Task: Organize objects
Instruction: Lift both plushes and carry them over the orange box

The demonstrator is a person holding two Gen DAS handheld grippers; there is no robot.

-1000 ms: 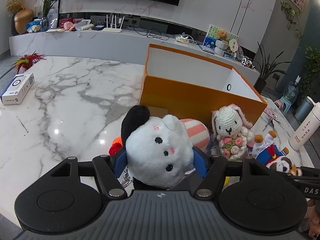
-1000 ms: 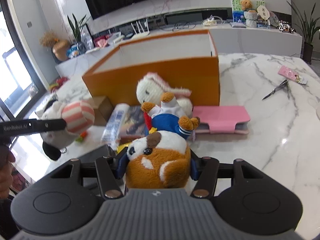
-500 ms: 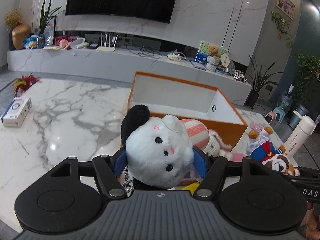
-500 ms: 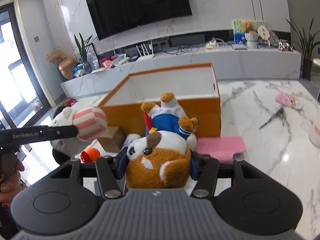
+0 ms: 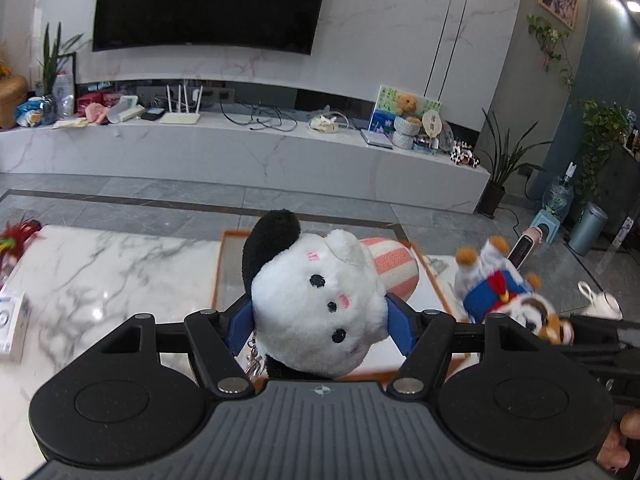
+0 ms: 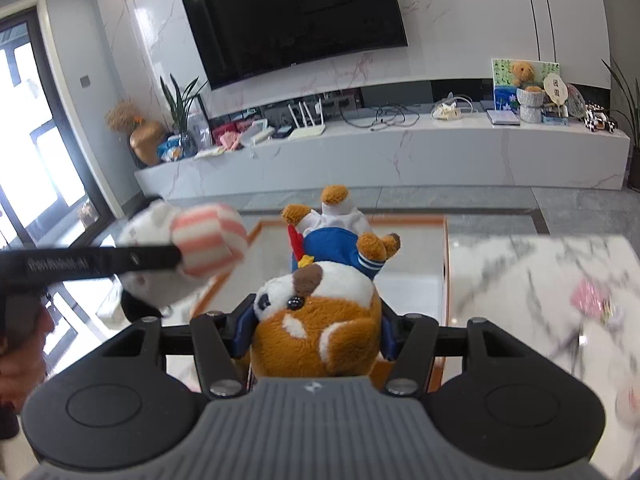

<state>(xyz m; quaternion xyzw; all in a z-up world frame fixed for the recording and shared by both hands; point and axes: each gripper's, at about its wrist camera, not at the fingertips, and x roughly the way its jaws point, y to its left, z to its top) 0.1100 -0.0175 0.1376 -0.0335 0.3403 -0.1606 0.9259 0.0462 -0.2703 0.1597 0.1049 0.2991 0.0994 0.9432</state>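
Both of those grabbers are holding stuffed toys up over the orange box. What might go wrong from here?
The white plush in the left gripper and the brown dog plush in the right gripper hang close together, so they could bump. Each is soft and pinched only at the head, so one might slip early. Dropped off-centre, it could hit the orange box rim and land on the table.

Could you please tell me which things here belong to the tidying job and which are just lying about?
In the job:
white plush, held in the left gripper
brown plush, held in the right gripper
orange box, open below both

Lying about:
small carton on the table
TV
router
plants
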